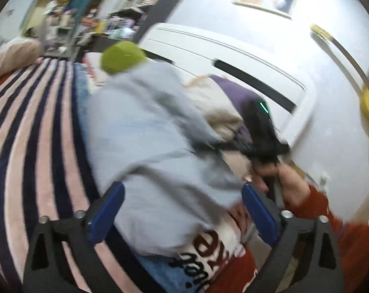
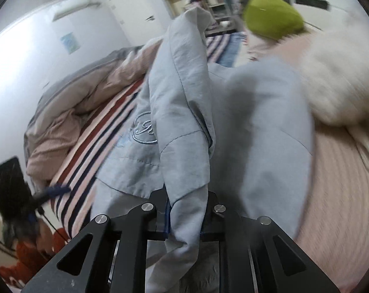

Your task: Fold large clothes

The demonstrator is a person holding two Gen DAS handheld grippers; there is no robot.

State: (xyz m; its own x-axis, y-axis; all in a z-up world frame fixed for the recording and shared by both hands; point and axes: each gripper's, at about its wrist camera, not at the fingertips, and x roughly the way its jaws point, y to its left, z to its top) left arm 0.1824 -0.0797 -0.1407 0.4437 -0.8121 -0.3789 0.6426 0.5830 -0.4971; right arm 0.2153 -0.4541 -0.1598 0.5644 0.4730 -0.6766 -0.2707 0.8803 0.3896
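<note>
Reading the writing first: the light blue garment (image 2: 184,122) carries a stitched, looping script emblem on its fabric, seen in the right wrist view, but the letters run together and cannot be read. In the left wrist view a red and white piece of clothing (image 1: 209,251) at the lower edge bears dark and red lettering, upside down and cut off by the frame, so no word comes clear.

The garment lies heaped on the striped bedspread (image 1: 33,134) of a bed, one fold lifted. The right gripper (image 2: 184,222) is clamped on that raised fold, its jaws pressed together with cloth bunched between them. The left gripper (image 1: 182,217) stands with its blue pads far apart; the garment's bulk shows between them, but the pads do not press it.

Motion blur smears much of both views. A green rounded thing (image 2: 273,18) sits beyond the garment; what it is cannot be told. A hand (image 1: 282,178) in a red sleeve grips a dark handle, partly hidden. A fluffy white blanket (image 2: 338,78) is blurred at the right.
</note>
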